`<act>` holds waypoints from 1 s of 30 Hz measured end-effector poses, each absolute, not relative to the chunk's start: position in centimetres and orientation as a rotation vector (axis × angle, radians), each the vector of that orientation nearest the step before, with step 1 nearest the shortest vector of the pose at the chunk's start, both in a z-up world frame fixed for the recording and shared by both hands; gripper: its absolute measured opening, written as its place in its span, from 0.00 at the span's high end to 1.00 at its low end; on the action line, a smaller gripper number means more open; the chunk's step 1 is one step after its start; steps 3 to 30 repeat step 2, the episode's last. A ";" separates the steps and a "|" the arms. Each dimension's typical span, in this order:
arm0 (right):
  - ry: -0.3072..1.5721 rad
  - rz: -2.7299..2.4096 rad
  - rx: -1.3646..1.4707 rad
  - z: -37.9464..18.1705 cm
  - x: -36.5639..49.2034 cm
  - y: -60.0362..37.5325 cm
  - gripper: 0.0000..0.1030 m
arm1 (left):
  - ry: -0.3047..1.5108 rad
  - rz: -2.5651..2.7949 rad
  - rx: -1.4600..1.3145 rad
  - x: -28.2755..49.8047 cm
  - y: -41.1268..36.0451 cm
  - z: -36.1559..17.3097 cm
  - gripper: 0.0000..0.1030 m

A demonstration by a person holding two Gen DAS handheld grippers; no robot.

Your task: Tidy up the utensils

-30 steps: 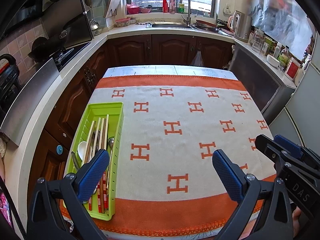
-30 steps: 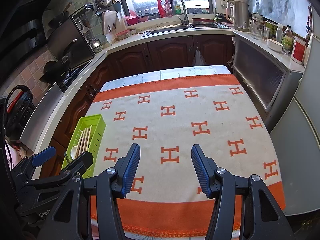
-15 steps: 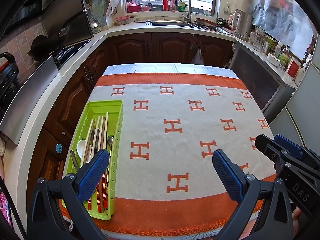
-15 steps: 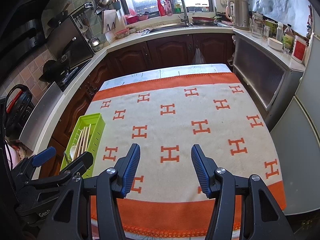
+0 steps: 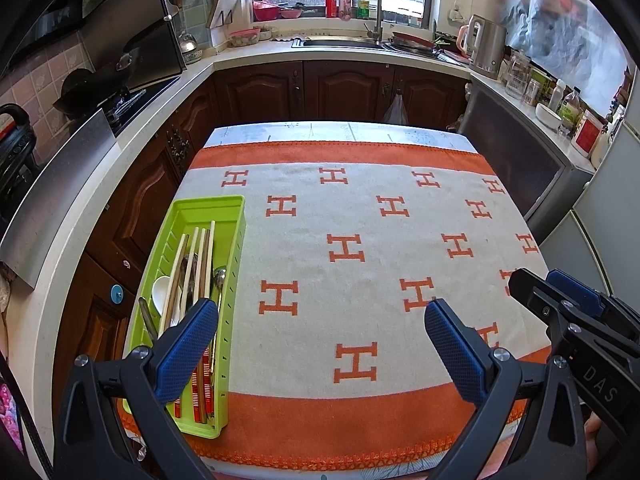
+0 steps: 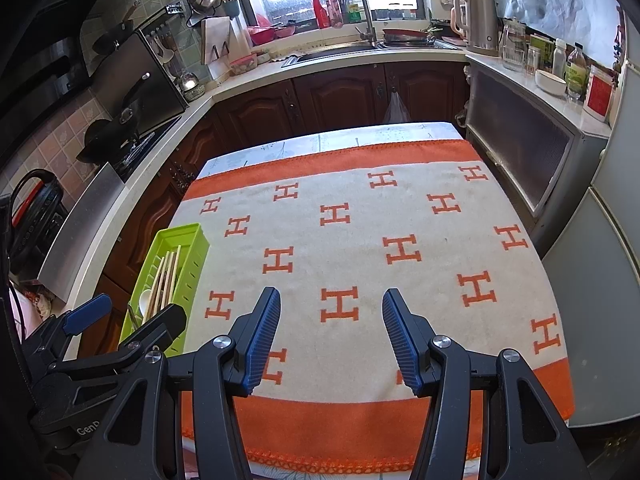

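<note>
A lime green utensil tray point(image 5: 236, 248) point(image 6: 196, 252) lies along the left edge of the table. Inside it are several chopsticks point(image 5: 198, 268), a white spoon point(image 5: 160, 294) and a metal spoon point(image 5: 219, 278). My left gripper point(image 5: 320, 332) hovers wide open above the near part of the table, its left finger over the tray's near end, with nothing between its pads. My right gripper point(image 6: 331, 320) hangs open over the cloth to the right of the tray, holding nothing. Each view also shows the other gripper at its side edge.
An orange and cream cloth with H marks point(image 5: 348, 248) covers the table. Dark wooden cabinets point(image 5: 340, 92) and a counter with a sink point(image 5: 340, 43), a kettle point(image 5: 486, 46) and a stove point(image 5: 124, 96) ring the table. A grey appliance point(image 5: 520, 160) stands at the right.
</note>
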State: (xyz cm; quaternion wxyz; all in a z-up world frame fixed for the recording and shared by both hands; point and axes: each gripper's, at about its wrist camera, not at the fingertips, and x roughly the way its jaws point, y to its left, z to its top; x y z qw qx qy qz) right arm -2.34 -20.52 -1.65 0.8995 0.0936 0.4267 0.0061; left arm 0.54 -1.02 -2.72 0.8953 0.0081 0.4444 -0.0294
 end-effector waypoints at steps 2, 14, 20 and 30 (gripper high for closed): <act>0.887 0.013 0.196 -1.9 -2.3 -20.5 0.47 | 0.926 -0.060 0.018 0.5 -1.0 -2.8 0.01; 0.887 0.013 0.196 -1.9 -2.3 -20.5 0.47 | 0.926 -0.060 0.018 0.5 -1.0 -2.8 0.01; 0.887 0.013 0.196 -1.9 -2.3 -20.5 0.47 | 0.926 -0.060 0.018 0.5 -1.0 -2.8 0.01; 0.887 0.013 0.196 -1.9 -2.3 -20.5 0.47 | 0.926 -0.060 0.018 0.5 -1.0 -2.8 0.01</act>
